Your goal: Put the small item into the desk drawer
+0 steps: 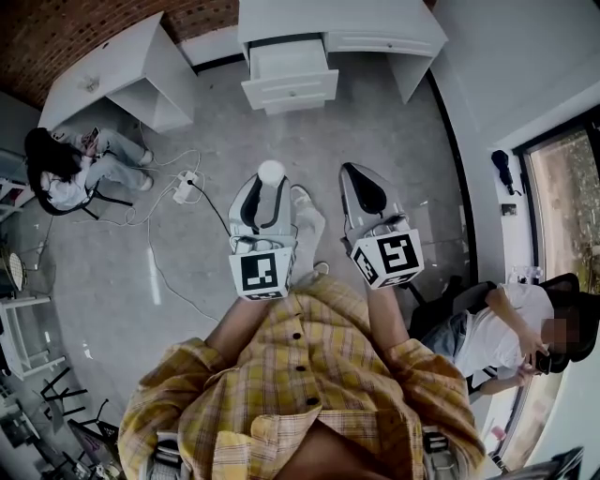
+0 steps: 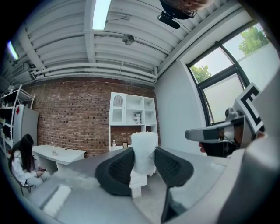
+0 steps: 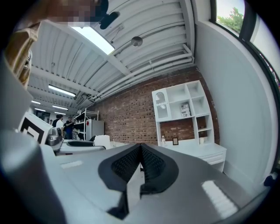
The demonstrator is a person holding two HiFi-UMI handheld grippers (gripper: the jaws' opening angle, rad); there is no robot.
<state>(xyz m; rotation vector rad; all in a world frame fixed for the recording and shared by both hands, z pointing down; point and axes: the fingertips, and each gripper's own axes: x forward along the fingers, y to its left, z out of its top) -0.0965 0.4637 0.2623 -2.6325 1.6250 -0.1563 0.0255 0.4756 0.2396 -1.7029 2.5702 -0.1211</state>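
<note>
White plastic power strip (image 1: pixel 185 186) on grey floor (image 1: pixel 375 131); seated person (image 1: pixel 70 169) beside white table (image 1: pixel 108 70); red brick wall (image 2: pixel 70 118); white shelving unit (image 2: pixel 132 114).

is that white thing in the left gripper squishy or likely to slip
Probably soft and light: the white item looks ragged-edged where the left gripper pinches it. It reaches well past the jaws, so it may tip when released.

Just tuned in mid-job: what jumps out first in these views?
The left gripper, at centre of the head view, is closed on a white item. Ahead, a white desk stands with its drawer pulled open. The right gripper alongside is shut and empty.
</note>
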